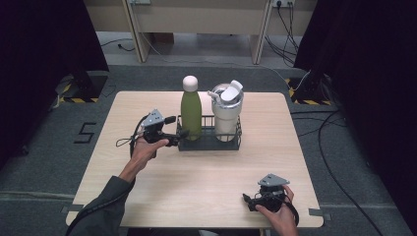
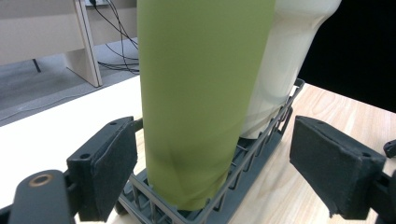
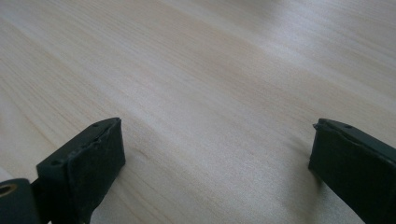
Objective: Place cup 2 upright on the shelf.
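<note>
Green bottle (image 1: 191,113) with a pale rounded cap stands upright in the left end of a dark wire basket (image 1: 231,143), which sits a little behind the middle of the worktop (image 1: 206,172), nearer the far edge than the near one. Beside the bottle, in the right end of the same basket, stands a cream tumbler (image 1: 226,114) with a grey-and-white lid; the two vessels are close together, and whether they touch cannot be told. The left gripper (image 1: 177,135) is held level at the basket's left end, a hand (image 1: 143,150) and dark sleeve reaching in from the near left corner. In the left gripper view its jaws stand apart on either side of the bottle's lower body and the basket's end wall, with a gap showing between each pad (image 2: 112,172) and the green surface, so nothing is clamped. The right gripper (image 1: 252,202) rests low near the near right corner of the worktop, well apart from the basket, held in the other hand (image 1: 278,216). In the right gripper view its jaws are spread wide over bare wood grain, with nothing between them.
</note>
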`<state>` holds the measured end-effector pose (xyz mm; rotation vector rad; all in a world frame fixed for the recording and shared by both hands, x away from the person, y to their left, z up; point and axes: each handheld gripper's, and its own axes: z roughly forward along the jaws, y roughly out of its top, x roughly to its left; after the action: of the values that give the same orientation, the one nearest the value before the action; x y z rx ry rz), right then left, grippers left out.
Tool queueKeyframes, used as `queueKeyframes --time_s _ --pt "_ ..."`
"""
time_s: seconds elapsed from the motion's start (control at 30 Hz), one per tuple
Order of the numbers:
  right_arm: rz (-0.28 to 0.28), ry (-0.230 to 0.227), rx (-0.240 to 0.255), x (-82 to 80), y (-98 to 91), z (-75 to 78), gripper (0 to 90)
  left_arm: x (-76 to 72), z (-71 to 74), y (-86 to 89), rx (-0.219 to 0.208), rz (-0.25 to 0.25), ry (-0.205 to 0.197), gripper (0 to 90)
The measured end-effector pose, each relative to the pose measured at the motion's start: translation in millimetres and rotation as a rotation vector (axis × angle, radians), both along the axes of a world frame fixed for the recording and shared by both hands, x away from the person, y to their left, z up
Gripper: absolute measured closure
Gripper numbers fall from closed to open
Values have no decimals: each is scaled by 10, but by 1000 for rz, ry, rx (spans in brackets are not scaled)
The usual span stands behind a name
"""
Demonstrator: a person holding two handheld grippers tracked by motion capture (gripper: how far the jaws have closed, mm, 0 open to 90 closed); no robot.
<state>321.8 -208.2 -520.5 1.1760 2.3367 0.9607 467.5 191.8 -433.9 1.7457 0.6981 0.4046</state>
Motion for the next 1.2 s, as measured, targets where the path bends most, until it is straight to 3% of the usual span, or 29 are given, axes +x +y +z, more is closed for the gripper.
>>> queueKeyframes --time_s 1.2 --pt "0 -2 -3 2 4 -3 34 -391 -37 158 -29 -21 12 149"
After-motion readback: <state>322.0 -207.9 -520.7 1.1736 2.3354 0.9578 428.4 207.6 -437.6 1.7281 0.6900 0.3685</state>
